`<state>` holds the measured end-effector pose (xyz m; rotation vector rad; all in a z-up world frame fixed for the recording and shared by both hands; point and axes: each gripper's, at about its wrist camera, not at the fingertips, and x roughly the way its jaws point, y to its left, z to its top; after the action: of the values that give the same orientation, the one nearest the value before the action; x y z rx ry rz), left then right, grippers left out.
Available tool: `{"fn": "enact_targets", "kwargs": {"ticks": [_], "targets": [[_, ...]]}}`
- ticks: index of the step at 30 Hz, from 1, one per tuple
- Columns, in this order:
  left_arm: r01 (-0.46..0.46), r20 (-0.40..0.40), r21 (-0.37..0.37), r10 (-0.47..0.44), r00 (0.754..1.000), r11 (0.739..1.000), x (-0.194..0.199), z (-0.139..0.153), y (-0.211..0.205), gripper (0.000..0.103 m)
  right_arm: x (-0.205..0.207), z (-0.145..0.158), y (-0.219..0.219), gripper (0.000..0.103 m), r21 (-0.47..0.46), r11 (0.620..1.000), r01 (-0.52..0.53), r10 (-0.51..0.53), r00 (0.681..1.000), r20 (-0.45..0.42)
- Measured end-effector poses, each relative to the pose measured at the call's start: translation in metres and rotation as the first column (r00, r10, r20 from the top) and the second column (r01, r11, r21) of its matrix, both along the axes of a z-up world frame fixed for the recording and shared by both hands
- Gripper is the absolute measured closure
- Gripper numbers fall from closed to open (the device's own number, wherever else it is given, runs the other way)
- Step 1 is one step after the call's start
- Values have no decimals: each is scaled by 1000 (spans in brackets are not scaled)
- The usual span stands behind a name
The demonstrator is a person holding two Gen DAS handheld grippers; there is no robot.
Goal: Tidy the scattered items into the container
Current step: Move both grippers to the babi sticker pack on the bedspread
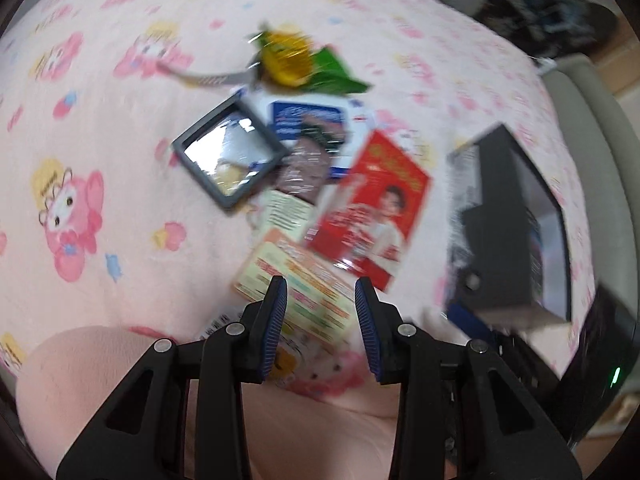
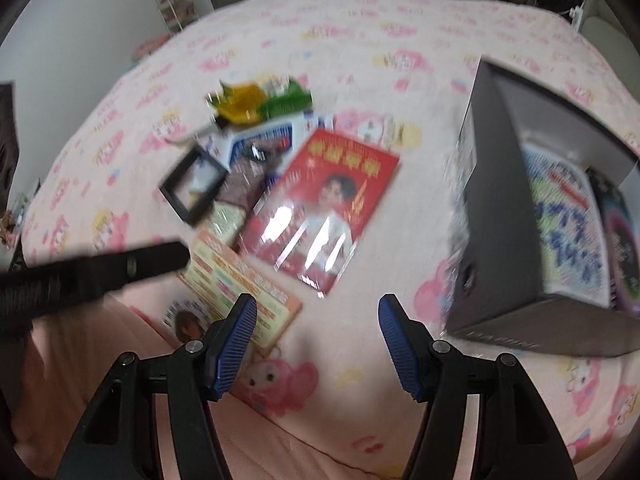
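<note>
Pink cartoon bedspread [image 2: 320,40] carries scattered cards [image 2: 320,204] left of my dark box [image 2: 500,216], which already holds some; both grippers [image 1: 320,292] [image 2: 316,316] gape empty, so I'd pinch the nearest card's [image 1: 296,284] edge squarely.

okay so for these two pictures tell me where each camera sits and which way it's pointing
Left wrist: sits on the left gripper, looking forward and down at the pink bedspread; its own open fingers show, poised over the orange card.
Right wrist: sits on the right gripper, facing the same pile; its open fingers show, and the left gripper reaches in from the left.
Shared: the red packet, black frame and dark box.
</note>
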<state>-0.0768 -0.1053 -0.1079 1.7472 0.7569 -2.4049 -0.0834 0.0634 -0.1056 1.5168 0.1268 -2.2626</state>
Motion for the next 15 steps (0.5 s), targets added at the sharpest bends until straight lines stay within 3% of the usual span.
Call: {"fn": "enact_targets", "kwargs": {"ticks": [4,7,9,15], "targets": [[-59,59,-46,62,996,997,-10,-19,-9,67,-3,-21,0,43,6,1000,-11,10,998,68],[-55,95,-68,61,994,996,-15,-28,-10,60,-5,-37,0,43,11,1000,-19,17,993,120],[-58,120,-55,65,991,997,-18,-35,-13,54,-6,-46,-2,43,19,999,-27,23,989,148],[-80,193,-2,79,978,997,-20,-56,-21,53,-4,-53,-4,40,-12,999,-45,46,985,168]]}}
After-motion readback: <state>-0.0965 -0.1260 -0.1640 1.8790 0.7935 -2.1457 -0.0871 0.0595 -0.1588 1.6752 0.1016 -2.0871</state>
